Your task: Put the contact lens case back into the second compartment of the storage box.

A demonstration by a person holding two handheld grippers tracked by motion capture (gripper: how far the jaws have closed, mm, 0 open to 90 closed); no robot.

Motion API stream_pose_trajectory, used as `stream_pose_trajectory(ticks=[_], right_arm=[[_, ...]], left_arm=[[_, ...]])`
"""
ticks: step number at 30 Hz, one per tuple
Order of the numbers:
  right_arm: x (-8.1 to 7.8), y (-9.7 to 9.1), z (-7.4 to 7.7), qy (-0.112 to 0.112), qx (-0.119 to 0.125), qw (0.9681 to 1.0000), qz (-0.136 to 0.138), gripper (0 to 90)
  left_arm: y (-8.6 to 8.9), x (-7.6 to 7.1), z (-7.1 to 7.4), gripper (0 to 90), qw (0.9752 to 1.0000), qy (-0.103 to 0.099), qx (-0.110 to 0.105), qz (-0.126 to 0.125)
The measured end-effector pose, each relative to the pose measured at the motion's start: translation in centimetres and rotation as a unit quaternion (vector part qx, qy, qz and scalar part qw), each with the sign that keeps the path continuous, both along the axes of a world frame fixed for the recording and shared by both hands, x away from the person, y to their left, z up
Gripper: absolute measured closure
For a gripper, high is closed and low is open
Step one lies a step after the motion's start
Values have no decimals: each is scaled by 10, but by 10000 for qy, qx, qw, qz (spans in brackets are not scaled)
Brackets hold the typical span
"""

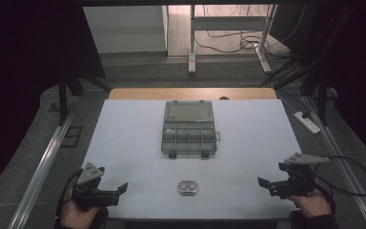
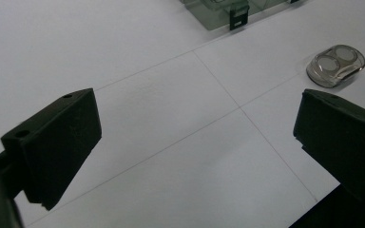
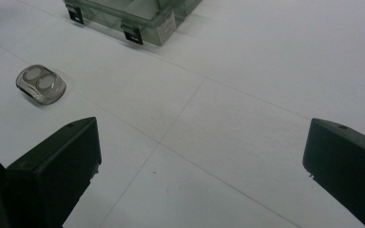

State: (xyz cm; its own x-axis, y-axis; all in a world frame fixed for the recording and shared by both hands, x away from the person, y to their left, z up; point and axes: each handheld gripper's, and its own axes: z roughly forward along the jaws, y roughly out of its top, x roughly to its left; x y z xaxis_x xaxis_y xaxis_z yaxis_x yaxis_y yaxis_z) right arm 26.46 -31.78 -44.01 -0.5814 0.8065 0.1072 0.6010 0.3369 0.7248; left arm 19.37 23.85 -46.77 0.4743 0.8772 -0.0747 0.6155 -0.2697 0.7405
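Clear box [image 1: 189, 128] with little compartments sits mid white tabletop [image 1: 124, 129], lid open. Small clear case [image 1: 188, 187] with two round spots lies near side of box, apart from it. Left claw [image 1: 122, 189] left of case, wide, empty. Right claw [image 1: 263, 183] right of case, wide, empty

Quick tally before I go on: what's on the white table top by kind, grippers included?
Clear compartment box: 1
Small clear case with two round wells: 1
Grippers: 2, left gripper and right gripper, both open
Total: 4
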Motion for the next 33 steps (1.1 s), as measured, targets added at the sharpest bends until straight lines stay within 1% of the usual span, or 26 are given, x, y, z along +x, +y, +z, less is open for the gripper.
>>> stream_pose_trajectory(ticks=[4, 6, 8, 10, 12, 13, 14, 15, 19, 24, 27, 33], right_arm=[[1, 1, 0, -57, 33, 10000, 75, 0], [3, 4, 0, -66, 67, 9996, 272, 0], [4, 5, 0, -38, 67, 9994, 327, 0], [6, 8, 0, -6, 49, 9992, 390, 0], [9, 10, -1, 168, 146, 9989, 422, 0], [10, 11, -1, 195, 176, 9986, 450, 0], [11, 14, -1, 126, 154, 9985, 520, 0], [11, 15, -1, 104, 118, 9982, 580, 0], [14, 24, -2, 99, 14, 9973, 728, 0], [17, 34, -3, 142, 6, 9965, 818, 0], [18, 38, -4, 177, 29, 9963, 844, 0], [19, 45, -6, 232, -5, 9956, 905, 0]], left_arm=[[0, 0, 0, 19, 10000, -5, 3, 8], [0, 0, 0, 20, 10000, -9, 0, 20], [0, 0, 0, 21, 10000, -8, 1, 24], [0, 0, 0, 21, 10000, -6, 13, 29], [0, 0, 0, 22, 10000, -8, 18, 35], [0, 0, 0, 22, 10000, -8, 17, 39], [0, 0, 0, 22, 10000, -7, 13, 46], [0, 0, 0, 22, 10000, -5, 10, 52], [1, 0, 0, 22, 10000, -9, -6, 68], [1, 0, 0, 22, 10000, -8, -18, 73], [1, 0, 0, 23, 10000, -8, -16, 79], [1, 0, 0, 24, 10000, -6, -18, 84]])
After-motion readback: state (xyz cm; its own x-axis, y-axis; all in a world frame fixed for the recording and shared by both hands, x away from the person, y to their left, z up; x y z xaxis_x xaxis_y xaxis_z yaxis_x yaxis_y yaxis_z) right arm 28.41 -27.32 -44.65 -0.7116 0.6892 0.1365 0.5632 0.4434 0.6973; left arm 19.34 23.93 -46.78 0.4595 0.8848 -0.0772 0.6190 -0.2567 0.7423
